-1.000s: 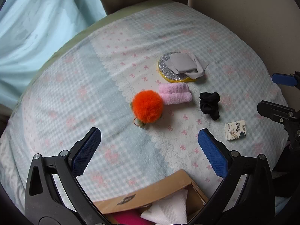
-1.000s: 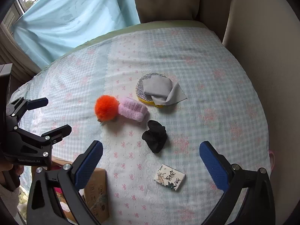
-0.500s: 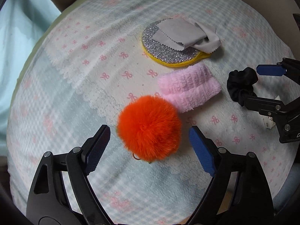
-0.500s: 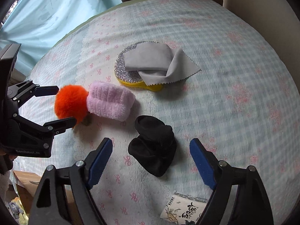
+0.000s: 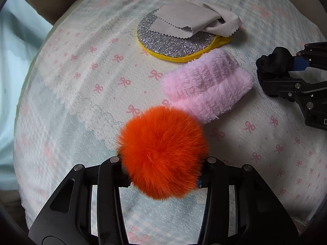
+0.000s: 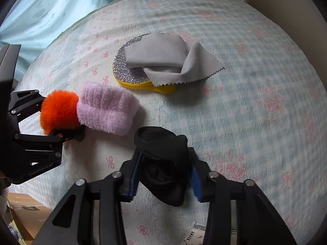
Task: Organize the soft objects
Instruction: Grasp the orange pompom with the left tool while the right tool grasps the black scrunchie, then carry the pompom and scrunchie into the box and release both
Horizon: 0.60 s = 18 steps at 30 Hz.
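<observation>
both claws closing on soft things
left claw [image 5: 163, 171] pinches the light, squashy orange pompom [image 5: 163, 153] mid-fluff; right claw [image 6: 163, 175] squeezes the limp black sock [image 6: 163, 163].

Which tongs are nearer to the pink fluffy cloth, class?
Left. The left tongs are closing around the orange pompom, which touches the pink cloth; the right tongs, closing around the black scrunchie, sit farther off.

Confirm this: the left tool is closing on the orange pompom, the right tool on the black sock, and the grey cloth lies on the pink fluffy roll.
One detail is wrong. In the right wrist view the grey cloth lies on the glittery silver pad, not on the pink fluffy roll. The rest stands: left tool on orange pompom, right tool on black sock.
</observation>
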Each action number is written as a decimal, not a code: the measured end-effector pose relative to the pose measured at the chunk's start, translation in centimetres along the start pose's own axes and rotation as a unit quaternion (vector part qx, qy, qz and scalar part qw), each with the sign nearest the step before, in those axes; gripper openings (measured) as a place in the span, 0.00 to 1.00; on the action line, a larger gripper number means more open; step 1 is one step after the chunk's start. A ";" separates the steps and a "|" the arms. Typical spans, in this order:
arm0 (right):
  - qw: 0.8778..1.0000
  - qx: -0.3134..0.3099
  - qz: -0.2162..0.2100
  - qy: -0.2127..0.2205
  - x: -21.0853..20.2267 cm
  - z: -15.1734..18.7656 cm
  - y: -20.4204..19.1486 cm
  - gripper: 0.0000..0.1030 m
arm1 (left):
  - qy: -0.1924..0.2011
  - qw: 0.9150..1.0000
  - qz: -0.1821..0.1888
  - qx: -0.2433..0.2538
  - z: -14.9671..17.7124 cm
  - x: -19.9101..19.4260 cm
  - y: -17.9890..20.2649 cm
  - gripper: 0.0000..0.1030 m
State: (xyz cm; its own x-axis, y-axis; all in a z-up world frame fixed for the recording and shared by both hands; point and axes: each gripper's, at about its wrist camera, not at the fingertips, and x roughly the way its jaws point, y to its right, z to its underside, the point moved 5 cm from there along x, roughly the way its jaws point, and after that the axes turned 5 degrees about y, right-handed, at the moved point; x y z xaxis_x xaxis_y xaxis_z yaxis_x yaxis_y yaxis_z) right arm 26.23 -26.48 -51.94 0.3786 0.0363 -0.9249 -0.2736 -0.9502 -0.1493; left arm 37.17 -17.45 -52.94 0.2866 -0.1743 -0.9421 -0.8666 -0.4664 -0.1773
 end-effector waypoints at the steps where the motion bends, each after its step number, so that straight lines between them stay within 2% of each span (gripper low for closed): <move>1: 1.000 0.001 -0.001 -0.001 0.0 -0.1 0.0 0.30 | 0.002 1.000 -0.001 0.001 0.0 0.0 0.0 0.35; 4: 1.000 0.004 -0.003 -0.001 0.0 -0.3 0.1 0.25 | 0.005 1.000 -0.008 0.003 0.0 -0.2 -0.1 0.33; 18: 0.999 0.015 -0.017 0.036 -3.2 -2.4 0.2 0.25 | 0.028 0.999 -0.020 -0.029 -1.0 -3.8 -0.4 0.32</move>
State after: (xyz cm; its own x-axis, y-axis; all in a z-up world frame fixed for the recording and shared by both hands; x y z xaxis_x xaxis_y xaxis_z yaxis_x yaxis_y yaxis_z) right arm 27.08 -27.51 -48.21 0.4504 0.0449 -0.8917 -0.2857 -0.9390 -0.1916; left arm 36.81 -17.50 -48.98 0.3445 -0.2018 -0.9168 -0.8291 -0.5235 -0.1963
